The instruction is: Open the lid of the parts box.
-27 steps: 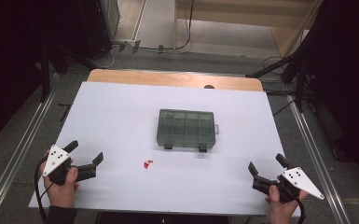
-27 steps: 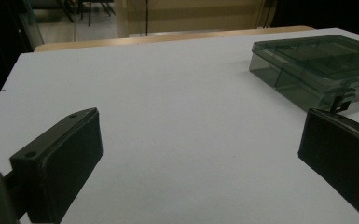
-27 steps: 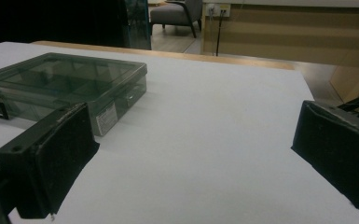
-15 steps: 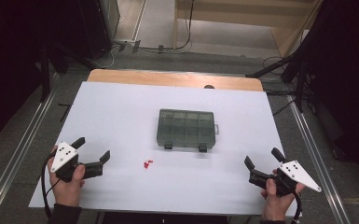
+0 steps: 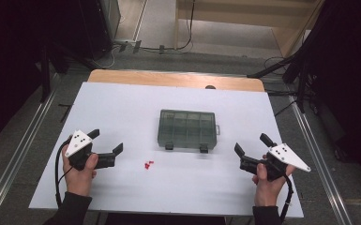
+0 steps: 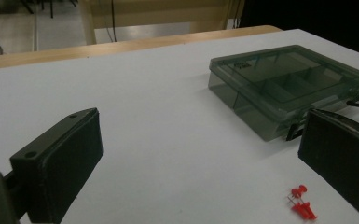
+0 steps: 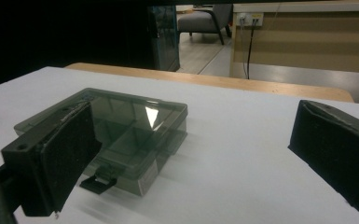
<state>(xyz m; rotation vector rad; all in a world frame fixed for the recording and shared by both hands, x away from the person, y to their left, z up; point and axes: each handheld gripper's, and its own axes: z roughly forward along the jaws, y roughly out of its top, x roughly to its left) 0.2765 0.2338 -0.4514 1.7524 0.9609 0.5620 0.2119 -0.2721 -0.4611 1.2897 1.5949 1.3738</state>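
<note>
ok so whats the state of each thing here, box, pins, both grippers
compartment box: lid shut, both front latches down, flat on the table
red push pins: loose on the table in a small cluster, in front of the box, apart from it
left gripper: jaws open, nothing between them, pointing toward the pins
right gripper: jaws open, nothing between them, pointing toward the box

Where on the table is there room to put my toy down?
Plenty: the wide bare stretch behind the box, up to the wooden edge, and the strips either side of it. The front is busier: pins lie between the left gripper and right gripper.
</note>
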